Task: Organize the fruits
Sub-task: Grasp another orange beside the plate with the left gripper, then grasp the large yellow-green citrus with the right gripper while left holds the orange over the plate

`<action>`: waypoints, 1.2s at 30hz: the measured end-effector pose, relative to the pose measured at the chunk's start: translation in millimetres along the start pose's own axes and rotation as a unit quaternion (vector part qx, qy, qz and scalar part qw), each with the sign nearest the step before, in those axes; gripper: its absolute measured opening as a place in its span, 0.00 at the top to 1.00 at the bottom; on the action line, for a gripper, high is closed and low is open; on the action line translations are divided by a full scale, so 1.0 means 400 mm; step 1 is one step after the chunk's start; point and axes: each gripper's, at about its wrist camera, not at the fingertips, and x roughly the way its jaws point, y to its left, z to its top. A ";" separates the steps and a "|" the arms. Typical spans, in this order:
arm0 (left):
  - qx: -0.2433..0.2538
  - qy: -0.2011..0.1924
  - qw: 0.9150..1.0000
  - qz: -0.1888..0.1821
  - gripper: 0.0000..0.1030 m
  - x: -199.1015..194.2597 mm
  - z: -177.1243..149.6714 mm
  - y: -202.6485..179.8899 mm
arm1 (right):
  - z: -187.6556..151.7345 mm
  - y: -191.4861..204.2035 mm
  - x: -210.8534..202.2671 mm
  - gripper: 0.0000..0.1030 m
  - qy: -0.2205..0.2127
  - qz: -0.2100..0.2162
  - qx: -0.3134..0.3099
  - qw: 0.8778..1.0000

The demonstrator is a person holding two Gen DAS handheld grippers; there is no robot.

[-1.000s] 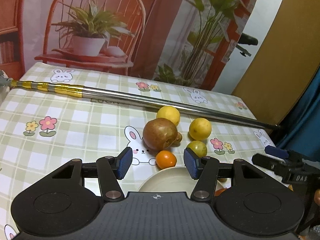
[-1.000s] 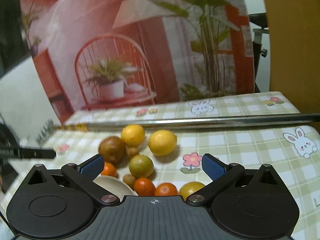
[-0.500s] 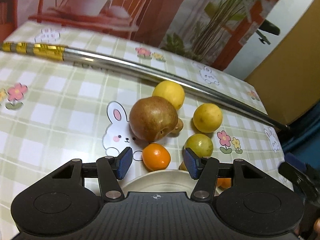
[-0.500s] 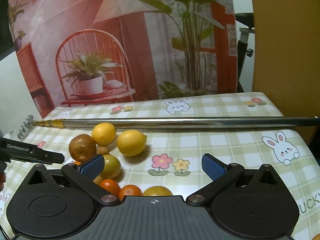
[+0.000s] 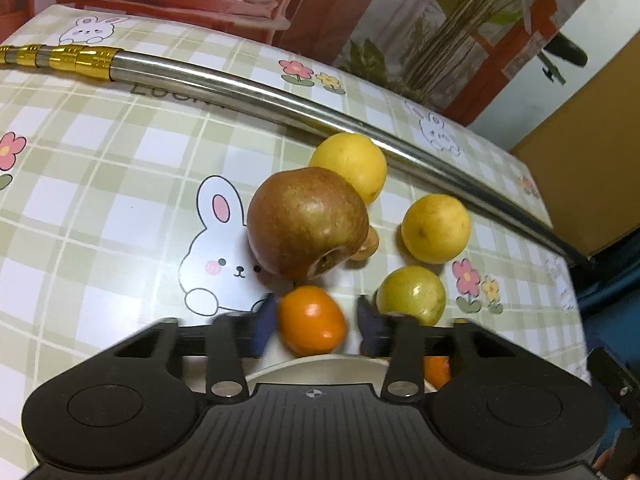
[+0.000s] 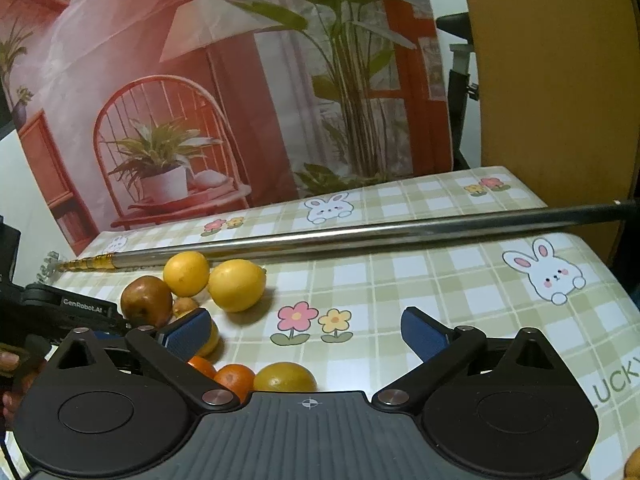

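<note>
- Worktop (image 5: 100, 184) wears a green-check cloth with bunny and flower prints; printed backdrop (image 6: 168, 80) of a red chair and potted plant hangs behind.
- Steel pole (image 5: 248, 94) with a gold end lies diagonally across the cloth, behind the fruit.
- Fruit cluster: brown pear (image 5: 306, 222) at centre, yellow orange (image 5: 352, 170) touching it from behind, lemon (image 5: 436, 228) to the right, green-yellow citrus (image 5: 412, 294) in front of the lemon.
- Small tangerine (image 5: 312, 318) sits just in front of the pear, at the rim of a cream bowl (image 5: 316, 368).
- Left gripper (image 5: 314, 322): fingers have just been closing, tangerine between them; left pad at its skin, right pad motion-blurred with a slim gap visible.
- Right gripper (image 6: 306, 330): fingers spread wide, nothing between them, over the flower print beside the fruit.
</note>
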 end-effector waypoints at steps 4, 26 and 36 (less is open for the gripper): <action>0.030 -0.010 0.999 0.007 0.63 -0.013 -0.010 -0.013 | -0.006 -0.003 0.005 0.03 0.004 0.002 0.007 1.000; 0.080 -0.069 0.993 -0.043 0.63 -0.188 -0.110 0.001 | -0.037 -0.010 0.006 0.16 0.023 -0.021 0.006 1.000; 0.096 -0.069 0.992 -0.037 0.63 -0.210 -0.158 0.028 | -0.072 0.030 0.039 0.44 0.041 -0.004 -0.038 0.998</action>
